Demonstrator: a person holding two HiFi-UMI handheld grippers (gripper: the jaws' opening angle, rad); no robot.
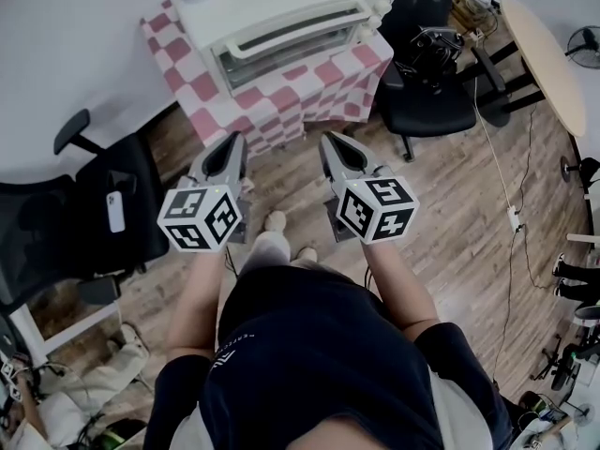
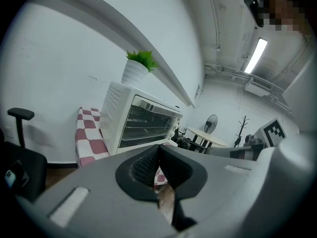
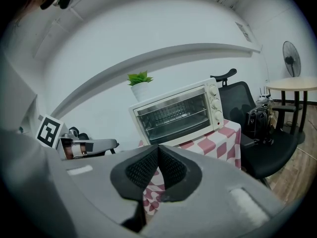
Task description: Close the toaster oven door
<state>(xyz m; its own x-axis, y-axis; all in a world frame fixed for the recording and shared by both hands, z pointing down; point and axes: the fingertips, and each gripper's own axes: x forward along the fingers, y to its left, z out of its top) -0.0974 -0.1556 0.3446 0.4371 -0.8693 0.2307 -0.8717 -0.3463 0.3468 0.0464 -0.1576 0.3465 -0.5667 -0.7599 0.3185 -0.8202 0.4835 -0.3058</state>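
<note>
Toaster oven (image 1: 291, 28) stands well ahead of left gripper (image 1: 234, 141) and right gripper (image 1: 328, 142), both jaws pressed together.

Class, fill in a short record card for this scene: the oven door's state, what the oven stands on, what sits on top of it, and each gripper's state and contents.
oven door: closed on the toaster oven, handle along its upper edge
support: red-and-white checked cloth draped over a table
on top: potted plant, white pot
left gripper: shut, empty, short of the oven
right gripper: shut, empty, short of the oven
beside the table: black office chair
</note>
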